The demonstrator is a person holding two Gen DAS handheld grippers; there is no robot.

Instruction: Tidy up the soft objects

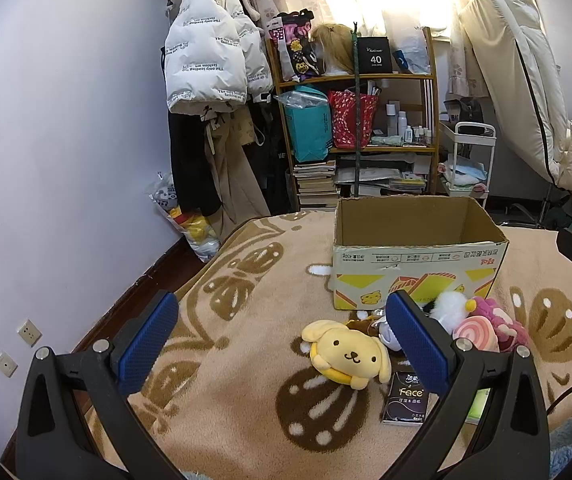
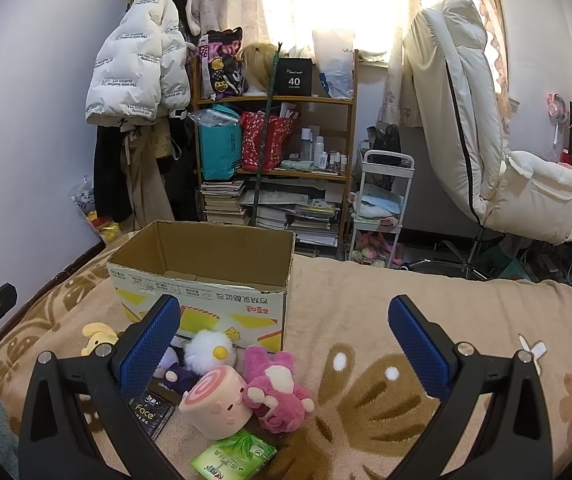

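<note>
Sitting on the tan blanket (image 2: 366,320) is an open cardboard box (image 2: 205,280), and everything else is crowded along its front wall. A white fluffy chick (image 2: 209,350) is pressed right against the box, with the pink bear (image 2: 275,390) and the swirl-topped pink plush (image 2: 215,402) just in front. The yellow dog plush (image 1: 348,354) is found off the box's left corner. Black tissue pack (image 1: 406,398) and green tissue pack (image 2: 233,458) are mixed in nearest the cameras. Left gripper (image 1: 281,344) and right gripper (image 2: 283,344) are both held wide open, nothing gripped.
</note>
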